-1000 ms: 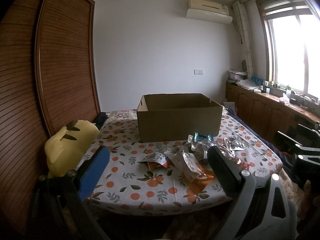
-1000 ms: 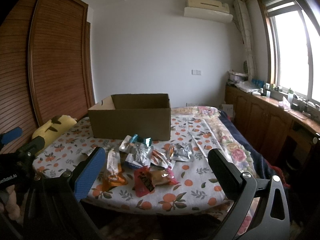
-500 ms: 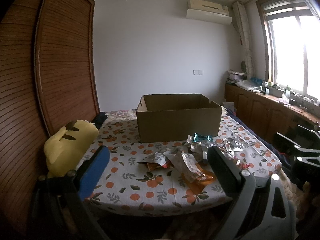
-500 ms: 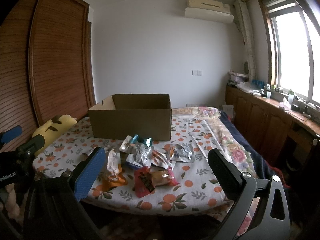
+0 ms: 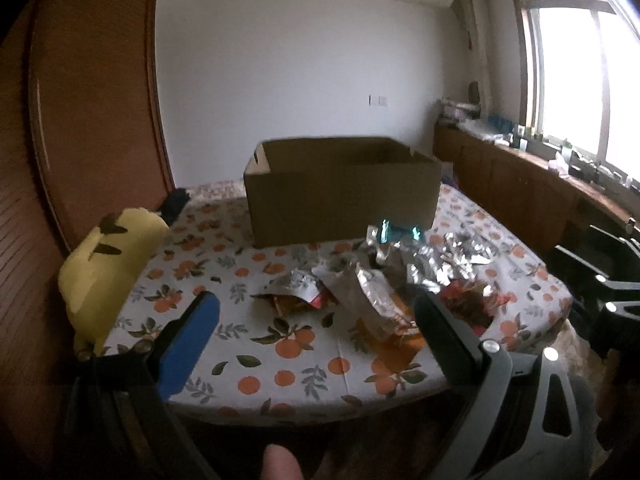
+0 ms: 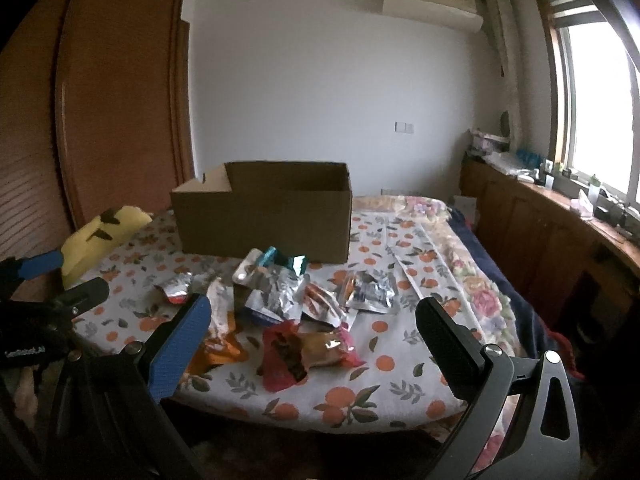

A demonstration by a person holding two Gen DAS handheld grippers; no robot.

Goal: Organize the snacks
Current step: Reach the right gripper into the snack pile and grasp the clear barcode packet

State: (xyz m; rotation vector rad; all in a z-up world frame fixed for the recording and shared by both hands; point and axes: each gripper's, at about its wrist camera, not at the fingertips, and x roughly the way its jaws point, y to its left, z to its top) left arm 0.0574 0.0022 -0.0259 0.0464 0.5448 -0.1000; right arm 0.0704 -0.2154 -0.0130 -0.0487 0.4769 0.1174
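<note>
- Left gripper [image 5: 316, 320]: nearest the lens, short of the bed edge; jaws stand wide apart and hold nothing.
- Right gripper [image 6: 312, 320]: likewise short of the bed edge; jaws wide apart and empty.
- Bed [image 6: 400, 360]: covered by an orange-print sheet; it bears the snacks and, farther back, the box.
- Snacks [image 6: 304, 300]: a loose heap of foil and coloured packets on the near half of the bed, just in front of the box.
- Red packet [image 6: 308, 352]: nearest item of the heap in the right wrist view; it lies beyond and between the right jaws, apart from both fingers.
- Orange packet [image 5: 394, 340]: in the left wrist view it lies beyond the jaws, toward the right-hand finger; contact cannot be seen.
- Box [image 5: 340, 188]: open cardboard carton behind the heap; its inside is hidden from both views.
- Toy [image 5: 108, 264]: yellow plush at the left edge of the bed, well apart from the snacks.
- Progress, as a judgement: the task appears to be at its start; every visible packet lies on the sheet, none is held, and all transfers to the box are left.
</note>
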